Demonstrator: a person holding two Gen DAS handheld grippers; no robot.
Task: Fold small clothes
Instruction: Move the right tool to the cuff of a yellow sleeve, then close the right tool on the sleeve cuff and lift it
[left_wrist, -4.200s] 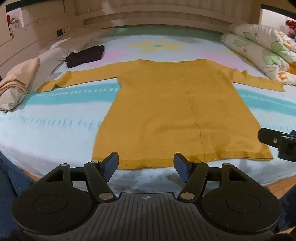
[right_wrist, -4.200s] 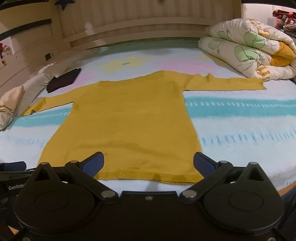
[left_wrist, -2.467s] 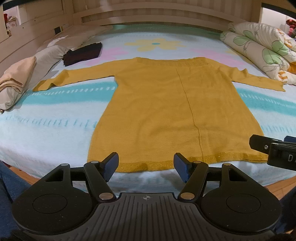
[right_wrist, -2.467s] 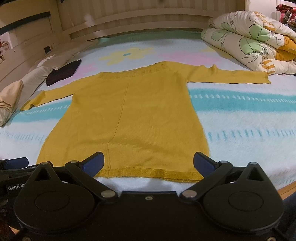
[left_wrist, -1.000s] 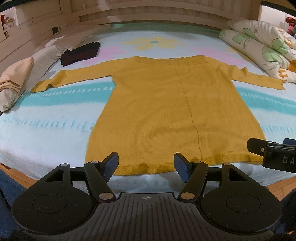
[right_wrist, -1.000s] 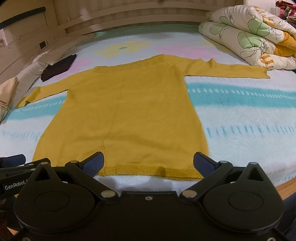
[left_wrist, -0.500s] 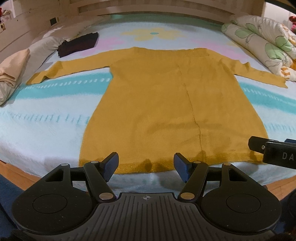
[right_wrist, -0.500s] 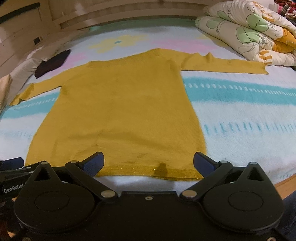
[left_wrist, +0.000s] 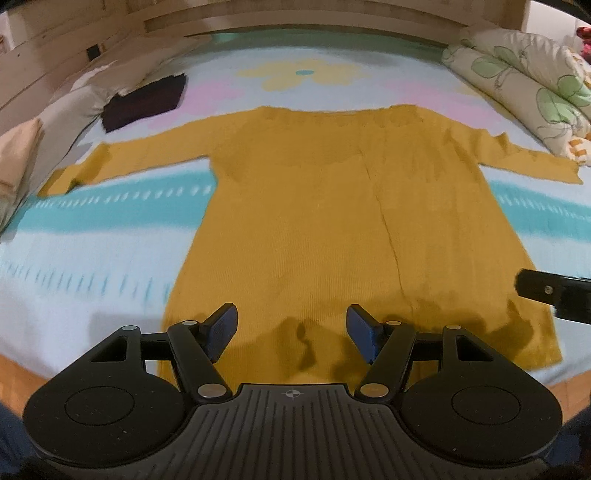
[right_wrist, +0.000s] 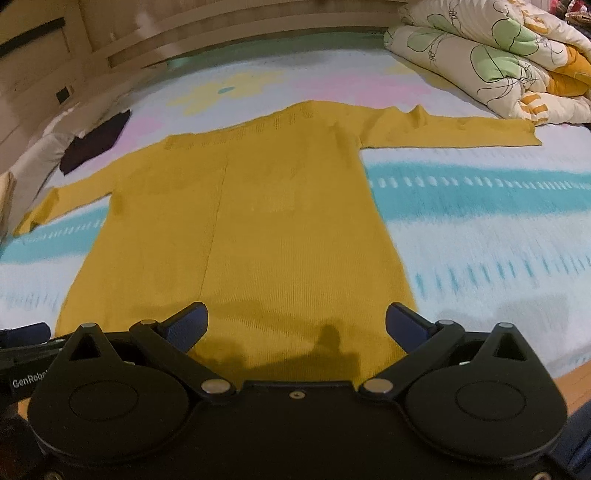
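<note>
While above sweater (left_wrist: 314, 229), both grippers' fingers (left_wrist: 221, 328) (right_wrist: 186, 326) apart.

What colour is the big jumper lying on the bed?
The jumper is mustard yellow all over, plain with no pattern. The right wrist view shows it best.

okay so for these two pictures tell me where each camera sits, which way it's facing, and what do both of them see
Left wrist: on the left gripper, facing forward and down across the bed at the yellow sweater; own open fingers show, and the right gripper's tip at the right edge.
Right wrist: on the right gripper, facing the same way; own open fingers show, and the left gripper's edge at lower left.
Shared: sweater, dark folded cloth, floral quilt, headboard.
</note>
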